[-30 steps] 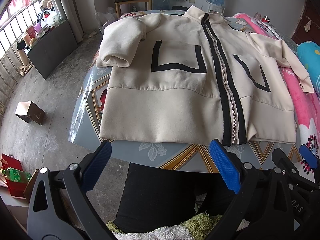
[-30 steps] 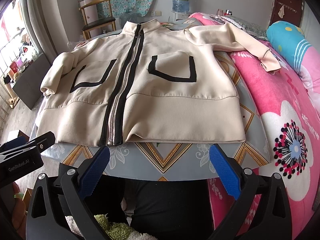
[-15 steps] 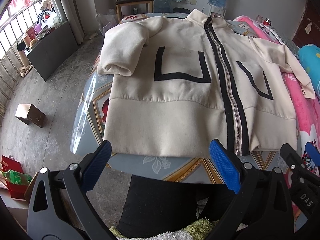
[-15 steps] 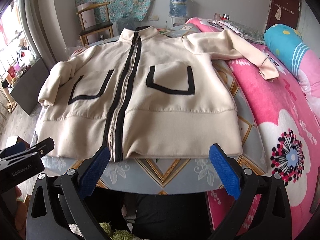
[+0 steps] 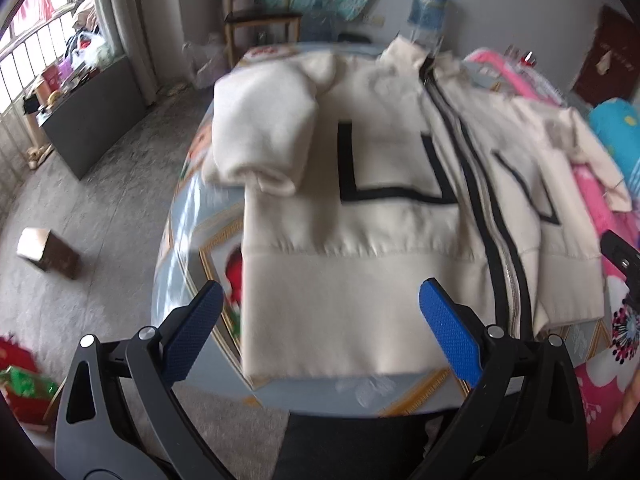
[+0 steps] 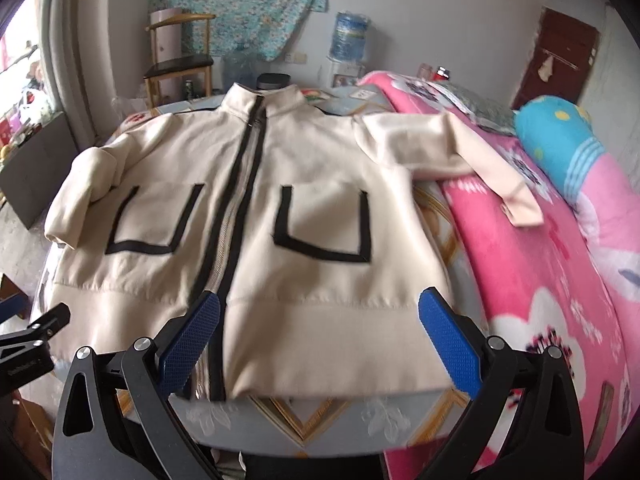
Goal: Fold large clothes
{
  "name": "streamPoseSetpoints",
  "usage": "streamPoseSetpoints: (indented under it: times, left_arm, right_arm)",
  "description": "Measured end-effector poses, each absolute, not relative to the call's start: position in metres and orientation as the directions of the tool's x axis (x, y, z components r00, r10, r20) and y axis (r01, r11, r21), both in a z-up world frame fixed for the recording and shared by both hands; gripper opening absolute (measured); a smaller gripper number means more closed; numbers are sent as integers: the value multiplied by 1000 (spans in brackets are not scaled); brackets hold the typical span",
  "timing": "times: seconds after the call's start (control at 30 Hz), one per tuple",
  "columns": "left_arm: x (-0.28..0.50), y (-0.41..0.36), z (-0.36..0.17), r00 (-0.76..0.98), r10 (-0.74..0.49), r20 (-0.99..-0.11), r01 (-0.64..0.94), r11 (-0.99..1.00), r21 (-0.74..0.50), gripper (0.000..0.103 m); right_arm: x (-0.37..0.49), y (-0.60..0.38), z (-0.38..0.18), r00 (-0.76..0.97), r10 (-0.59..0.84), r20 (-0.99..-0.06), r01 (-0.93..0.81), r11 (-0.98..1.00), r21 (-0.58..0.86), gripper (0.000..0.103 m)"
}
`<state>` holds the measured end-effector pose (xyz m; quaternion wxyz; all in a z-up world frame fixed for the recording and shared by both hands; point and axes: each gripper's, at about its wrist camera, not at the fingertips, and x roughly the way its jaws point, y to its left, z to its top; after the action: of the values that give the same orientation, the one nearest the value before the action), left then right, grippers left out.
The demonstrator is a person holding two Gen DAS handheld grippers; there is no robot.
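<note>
Both tongs moved closer over the flat, zipped cream jacket (image 6: 256, 216)

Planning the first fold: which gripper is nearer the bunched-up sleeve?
Left. The left gripper faces the hem below the bunched sleeve; the right gripper sits past the zipper.

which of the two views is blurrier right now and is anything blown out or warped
Left wrist view: blurrier, with the jacket, its folded sleeve and the water bottle smeared; the window is blown out. Right wrist view: sharper, the jacket's pocket trim only slightly soft. Both views bend the room at the fisheye edges, while the open left gripper and right gripper stay crisp.
</note>
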<state>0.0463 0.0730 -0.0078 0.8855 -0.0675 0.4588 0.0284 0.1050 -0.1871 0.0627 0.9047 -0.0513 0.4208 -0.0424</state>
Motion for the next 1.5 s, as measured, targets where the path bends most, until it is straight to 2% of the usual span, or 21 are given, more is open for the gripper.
streamPoseSetpoints:
  times: [0.17,0.37,0.57,0.73,0.77,0.8,0.87,0.93,0.97,1.03,1.13,1.23,1.3,1.4,1.47,1.5]
  left_arm:
    - [55,109,1,666,-88,-741,-77,980,-186,95]
    - [93,129,6,660,-90,-746,-79,979,-189,95]
    - [138,117,-6,606,23,-795,-65,998,-20,95]
    - [157,107,-19,577,133,-806,-42,990,134,93]
    - [158,105,-21,571,154,-806,-39,986,161,88]
    - [158,104,-21,565,164,-808,-37,984,174,76]
    - [157,102,-21,551,174,-816,-34,982,187,67]
    - [159,102,-20,545,184,-818,-36,980,197,50]
    - [158,102,-19,542,198,-817,-40,977,210,45]
    - [159,103,-17,539,208,-816,-47,975,217,24]
    - [163,108,-13,528,221,-820,-69,974,218,10]
    - [166,118,2,539,204,-817,-97,979,180,7]
    - [169,130,22,556,145,-818,-118,988,96,7]
    - [176,151,53,607,-49,-793,-123,980,-155,7]
    - [183,168,69,647,-268,-714,-91,902,-421,7]
    - [185,175,72,659,-343,-670,-78,854,-514,7]
  right_arm:
    - [132,-169,66,651,62,-756,-108,994,-11,97]
    - [178,-135,56,582,291,-759,-256,952,168,97]
    - [224,-103,24,447,414,-793,-276,907,318,97]
    - [233,-92,4,389,428,-816,-251,901,353,97]
    - [232,-93,2,391,427,-816,-247,902,354,97]
    - [231,-93,1,393,424,-816,-242,904,353,97]
    - [232,-95,-3,393,420,-818,-236,906,351,97]
    - [231,-101,-4,392,418,-820,-234,907,350,97]
    - [233,-105,-5,390,417,-821,-232,907,350,97]
    - [233,-110,-3,394,420,-818,-234,906,352,97]
    - [229,-120,1,407,422,-810,-235,905,354,97]
    - [226,-132,4,427,418,-802,-229,908,351,97]
    - [224,-143,5,438,413,-799,-217,911,352,97]
    - [224,-158,6,445,411,-795,-194,912,363,97]
    - [222,-167,7,454,411,-791,-180,911,370,97]
    - [222,-170,7,458,412,-788,-174,911,375,97]
